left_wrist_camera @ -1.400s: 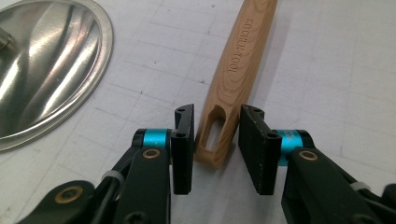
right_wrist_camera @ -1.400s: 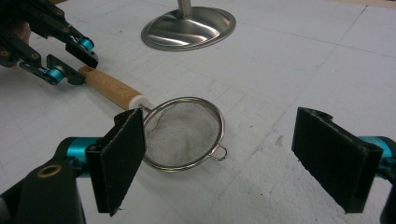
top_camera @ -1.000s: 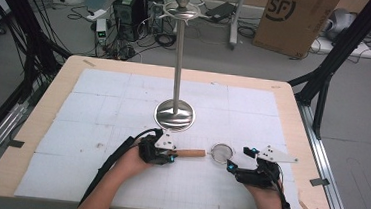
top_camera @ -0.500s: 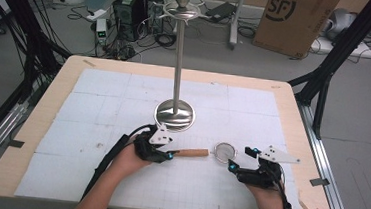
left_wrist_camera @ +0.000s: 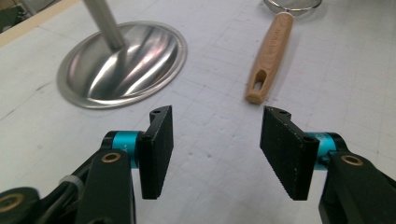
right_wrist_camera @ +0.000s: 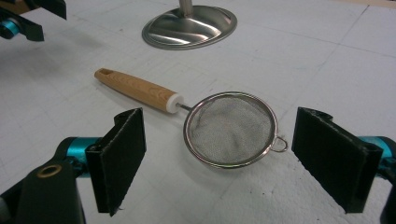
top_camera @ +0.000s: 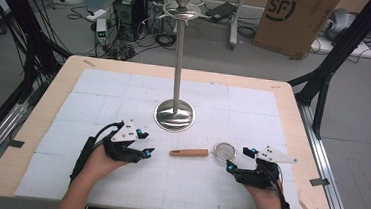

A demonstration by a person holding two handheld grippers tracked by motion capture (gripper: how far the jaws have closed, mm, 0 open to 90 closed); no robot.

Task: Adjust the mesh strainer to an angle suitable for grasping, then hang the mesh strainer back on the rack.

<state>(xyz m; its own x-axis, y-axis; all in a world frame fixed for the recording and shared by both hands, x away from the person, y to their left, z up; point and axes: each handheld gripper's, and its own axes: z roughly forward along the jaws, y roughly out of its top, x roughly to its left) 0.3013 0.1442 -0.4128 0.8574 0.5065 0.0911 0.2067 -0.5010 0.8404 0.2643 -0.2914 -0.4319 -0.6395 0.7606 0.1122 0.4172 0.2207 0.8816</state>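
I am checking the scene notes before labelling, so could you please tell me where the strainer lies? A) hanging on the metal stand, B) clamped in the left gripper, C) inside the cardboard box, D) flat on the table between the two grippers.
D: the strainer lies flat on the table, its wooden handle pointing toward the left gripper, its mesh bowl near the right gripper; neither touches it.

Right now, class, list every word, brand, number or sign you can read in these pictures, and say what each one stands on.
"SF" in dark letters inside bracket-like marks: on the side of the cardboard box on the floor beyond the table.
The strainer, its wooden handle and the metal stand carry no readable text.
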